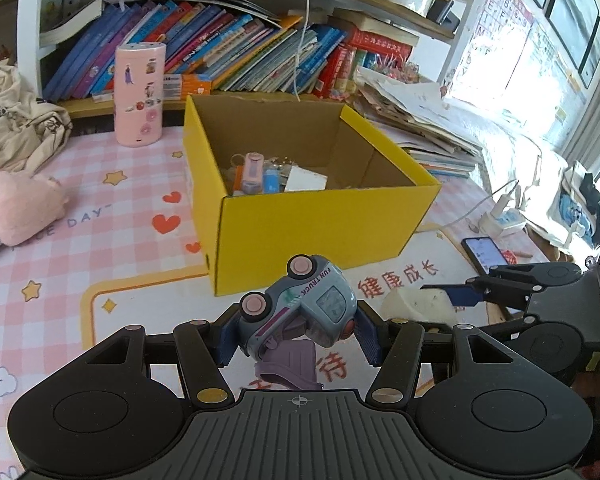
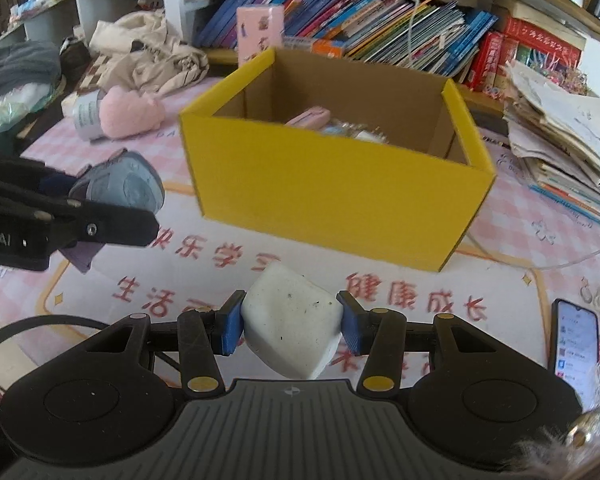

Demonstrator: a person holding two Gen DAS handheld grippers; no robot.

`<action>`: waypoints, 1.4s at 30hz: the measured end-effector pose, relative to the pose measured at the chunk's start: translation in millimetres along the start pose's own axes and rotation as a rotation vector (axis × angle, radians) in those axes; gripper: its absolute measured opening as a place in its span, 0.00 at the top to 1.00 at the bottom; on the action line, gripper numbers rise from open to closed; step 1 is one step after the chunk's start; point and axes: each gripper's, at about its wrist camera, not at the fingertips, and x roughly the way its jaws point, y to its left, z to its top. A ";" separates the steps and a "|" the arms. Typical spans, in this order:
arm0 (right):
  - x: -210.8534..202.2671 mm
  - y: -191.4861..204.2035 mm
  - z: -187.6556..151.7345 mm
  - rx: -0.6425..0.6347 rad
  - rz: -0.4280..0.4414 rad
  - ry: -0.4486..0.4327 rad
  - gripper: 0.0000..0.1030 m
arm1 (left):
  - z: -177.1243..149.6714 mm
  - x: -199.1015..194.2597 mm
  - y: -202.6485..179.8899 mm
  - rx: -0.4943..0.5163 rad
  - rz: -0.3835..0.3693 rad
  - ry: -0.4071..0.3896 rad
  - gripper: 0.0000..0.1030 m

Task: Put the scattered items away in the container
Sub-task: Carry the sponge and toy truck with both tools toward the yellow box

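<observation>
Left wrist: left claw [image 1: 296,334] clamps blue-grey toy truck [image 1: 300,304] | right claw [image 2: 291,322] clamps white sponge [image 2: 294,320]

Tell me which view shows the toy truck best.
Left wrist view: the toy truck sits centered between the left gripper fingers, wheels and "FUN TRUCK" lettering readable. The right wrist view shows only part of its grey-blue body at the left edge, behind that gripper's finger.

A child's study corner at home: a shelf packed with leaning picture books [image 1: 228,44] runs along the far side, a pink checked desk mat [image 1: 80,216] with hearts and stars covers the desk, and an alphabet poster [image 1: 504,12] hangs far right.
</observation>
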 end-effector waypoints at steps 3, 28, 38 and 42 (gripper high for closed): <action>-4.5 -12.1 3.9 0.001 0.007 -0.022 0.56 | 5.3 2.4 -8.8 0.002 0.003 -0.017 0.44; -13.2 -69.9 72.0 -0.049 0.089 -0.241 0.56 | 74.6 12.5 -34.6 0.009 0.092 -0.162 0.44; 22.1 -92.8 110.1 -0.071 0.088 -0.234 0.56 | 100.6 43.0 -26.4 0.020 0.124 -0.152 0.44; 39.6 -102.1 121.4 -0.071 0.099 -0.208 0.56 | 106.0 59.0 -23.2 0.025 0.133 -0.126 0.44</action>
